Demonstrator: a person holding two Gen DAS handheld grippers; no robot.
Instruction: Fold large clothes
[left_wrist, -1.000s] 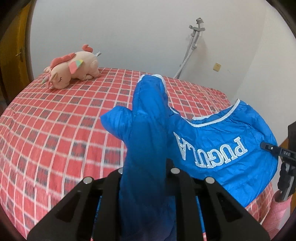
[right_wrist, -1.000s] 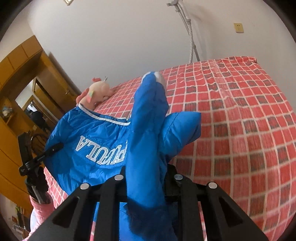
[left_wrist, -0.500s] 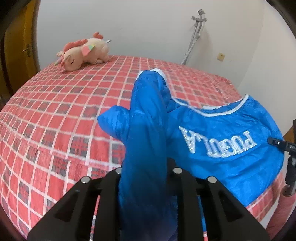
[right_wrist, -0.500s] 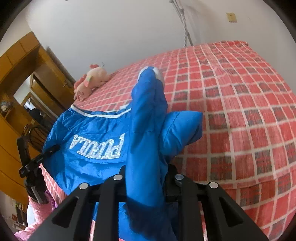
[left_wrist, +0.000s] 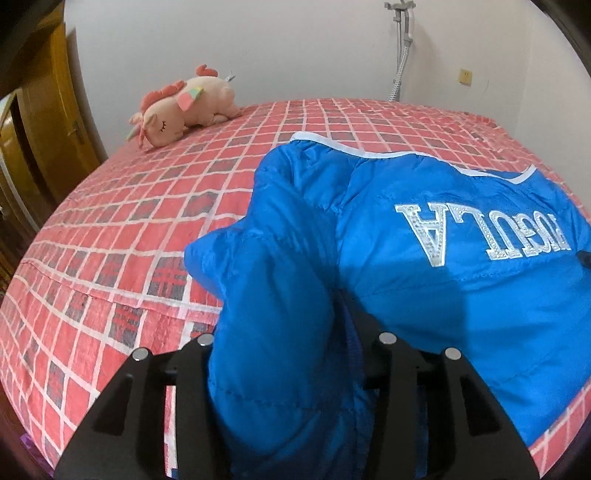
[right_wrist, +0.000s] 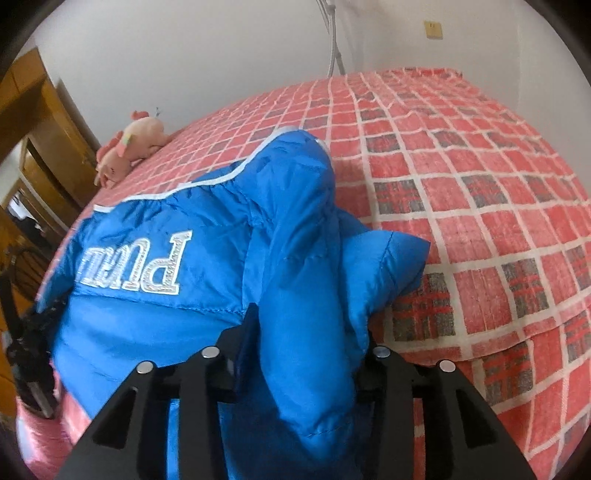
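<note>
The blue jacket (left_wrist: 424, 266) lies on the bed (left_wrist: 147, 229), near its front edge and well apart from the plush toy (left_wrist: 184, 107) at the far side. Its white-trimmed hem points toward the toy's side of the bed, and its lettered back faces up.

The left gripper (left_wrist: 291, 354) sits at the jacket's near left corner and the right gripper (right_wrist: 295, 354) at its near right corner, so the jacket's width runs from one gripper to the other, with its length stretching away from both.

Each gripper has a bunched fold of blue fabric between its jaws, and both sets of jaws are opening. Whether the pads have let go yet cannot be told, since the cloth hides them.

Judging from this, the jacket is being set down. Neither hand is nearer, so any coming fold would likely start from these near corners.
</note>
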